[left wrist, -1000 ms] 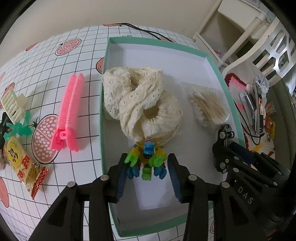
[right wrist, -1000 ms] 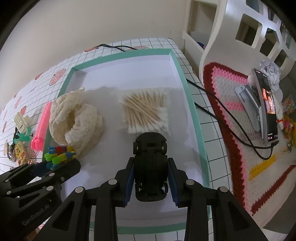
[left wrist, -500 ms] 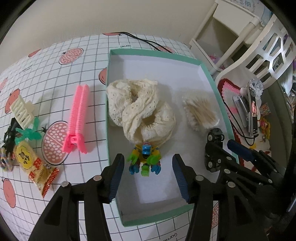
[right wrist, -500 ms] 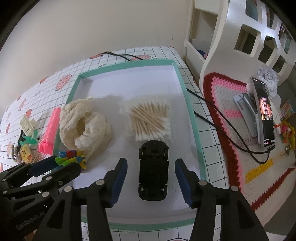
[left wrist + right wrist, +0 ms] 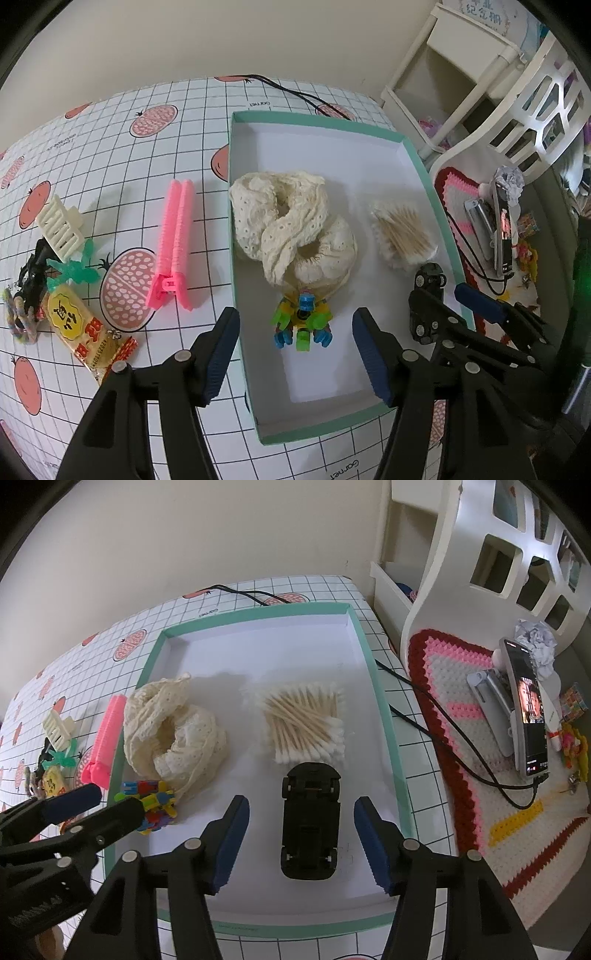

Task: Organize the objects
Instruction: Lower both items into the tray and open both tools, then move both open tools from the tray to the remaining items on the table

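Observation:
A teal-rimmed white box (image 5: pixel 236 206) (image 5: pixel 388 716) holds a cream lace cloth (image 5: pixel 291 229) (image 5: pixel 173 731), a pack of cotton swabs (image 5: pixel 402 236) (image 5: pixel 306 723), a colourful block robot toy (image 5: pixel 301 321) (image 5: pixel 151 799) and a black toy car (image 5: pixel 310 819) (image 5: pixel 428 280). My left gripper (image 5: pixel 295 354) hangs open just in front of the robot toy, holding nothing. Above the near end of the box, my right gripper (image 5: pixel 301 842) stands open with the car lying free between its fingers.
Left of the box on the checked tablecloth lie a pink hair clip (image 5: pixel 173 243) (image 5: pixel 105 738), a cream claw clip (image 5: pixel 61 225), a green plastic piece (image 5: pixel 74 269), a yellow snack packet (image 5: pixel 81 336) and black items (image 5: pixel 33 273). A phone on a stand (image 5: pixel 524 709) sits on a crocheted mat at right.
Both grippers opened and drew back. The left one let go of the robot toy and the right one let go of the black car; both toys now rest in the box.

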`<state>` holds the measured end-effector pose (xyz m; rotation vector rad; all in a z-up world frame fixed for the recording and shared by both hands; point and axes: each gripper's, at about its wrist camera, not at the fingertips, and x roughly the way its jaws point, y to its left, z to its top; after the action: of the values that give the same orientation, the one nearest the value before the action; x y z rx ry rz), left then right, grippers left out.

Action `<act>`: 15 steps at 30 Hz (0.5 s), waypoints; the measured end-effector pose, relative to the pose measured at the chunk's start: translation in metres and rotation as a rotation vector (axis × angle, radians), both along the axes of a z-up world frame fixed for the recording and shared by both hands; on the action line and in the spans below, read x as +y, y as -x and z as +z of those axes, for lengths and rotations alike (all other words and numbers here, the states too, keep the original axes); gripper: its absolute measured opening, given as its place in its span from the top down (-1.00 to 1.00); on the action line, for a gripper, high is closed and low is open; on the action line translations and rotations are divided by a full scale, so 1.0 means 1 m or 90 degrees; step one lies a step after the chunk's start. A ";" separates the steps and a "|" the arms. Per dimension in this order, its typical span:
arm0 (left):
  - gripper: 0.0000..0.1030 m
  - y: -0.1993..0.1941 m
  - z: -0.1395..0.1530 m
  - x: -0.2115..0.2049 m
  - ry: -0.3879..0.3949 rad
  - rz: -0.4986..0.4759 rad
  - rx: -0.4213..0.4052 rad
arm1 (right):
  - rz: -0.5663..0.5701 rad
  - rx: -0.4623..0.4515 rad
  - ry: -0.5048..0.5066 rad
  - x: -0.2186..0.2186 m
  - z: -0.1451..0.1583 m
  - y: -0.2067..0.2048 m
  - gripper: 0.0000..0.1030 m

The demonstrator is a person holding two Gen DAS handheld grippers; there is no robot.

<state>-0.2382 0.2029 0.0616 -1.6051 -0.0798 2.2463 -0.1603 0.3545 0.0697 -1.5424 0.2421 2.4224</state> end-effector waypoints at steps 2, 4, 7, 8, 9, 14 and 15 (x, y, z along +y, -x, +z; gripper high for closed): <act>-0.26 -0.004 0.006 -0.005 -0.003 0.004 0.004 | -0.001 0.002 0.001 0.000 0.000 0.000 -0.38; -0.27 -0.003 0.008 -0.010 -0.005 0.011 0.008 | -0.002 0.004 0.002 0.001 0.001 0.000 -0.42; -0.40 -0.003 0.012 -0.018 -0.003 0.024 0.013 | 0.000 0.008 0.006 0.000 0.001 -0.001 -0.48; -0.47 -0.002 0.012 -0.020 0.001 0.027 0.016 | 0.001 0.009 0.007 0.000 0.001 -0.001 -0.59; -0.47 -0.002 0.013 -0.023 0.008 0.029 0.020 | 0.003 0.012 0.007 -0.001 0.002 -0.001 -0.67; -0.53 0.000 0.016 -0.038 0.043 0.061 0.040 | 0.007 0.026 0.003 -0.003 0.004 0.001 -0.89; -0.57 0.002 0.015 -0.042 0.040 0.053 0.041 | 0.007 0.029 0.003 -0.003 0.004 0.001 -0.96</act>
<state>-0.2398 0.1613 0.0768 -1.5871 -0.0607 2.3846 -0.1610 0.3516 0.0741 -1.4968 0.2496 2.4690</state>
